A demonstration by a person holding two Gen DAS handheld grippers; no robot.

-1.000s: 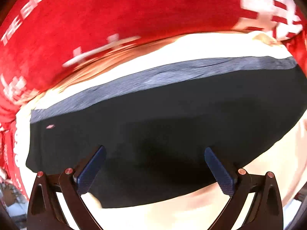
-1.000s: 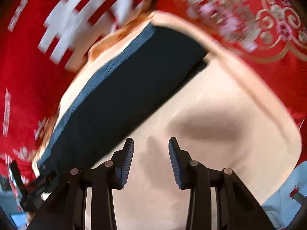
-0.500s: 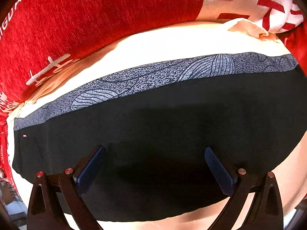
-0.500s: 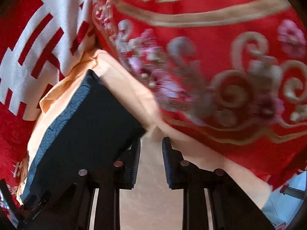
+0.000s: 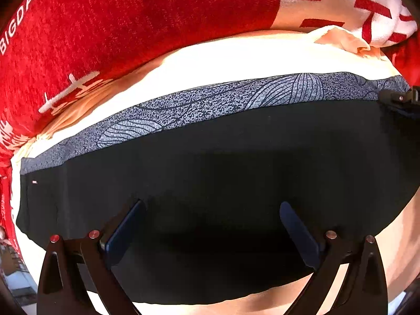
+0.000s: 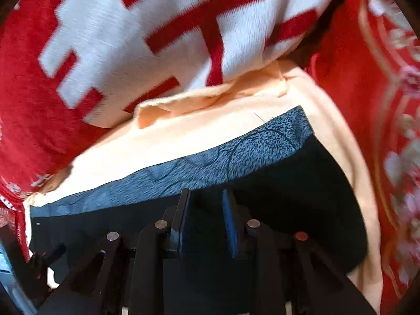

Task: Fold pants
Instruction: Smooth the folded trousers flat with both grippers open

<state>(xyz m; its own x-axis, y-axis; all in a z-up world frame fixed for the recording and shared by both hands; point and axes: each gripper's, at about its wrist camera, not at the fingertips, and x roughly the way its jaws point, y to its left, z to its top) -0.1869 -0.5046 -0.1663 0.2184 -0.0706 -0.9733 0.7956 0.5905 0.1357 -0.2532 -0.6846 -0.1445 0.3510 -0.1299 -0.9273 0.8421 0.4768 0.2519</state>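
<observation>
Pants (image 5: 223,173) flat, patterned waistband (image 5: 236,99) edge, cream sheet (image 5: 236,60) beyond

Strong light is thrown from above; the pale peach cotton sheet (image 5: 236,60) is overexposed. A shadow is cast on the folded black pants (image 5: 223,178). Motion blur is seen on the red embroidered fabric (image 6: 380,105); edges are bent by fisheye.

Looks like a bedroom at home: a peach bedsheet (image 5: 236,60) with a red blanket (image 5: 131,21) bunched up right behind it, plus embroidered red bedding (image 6: 380,105) beside it.
</observation>
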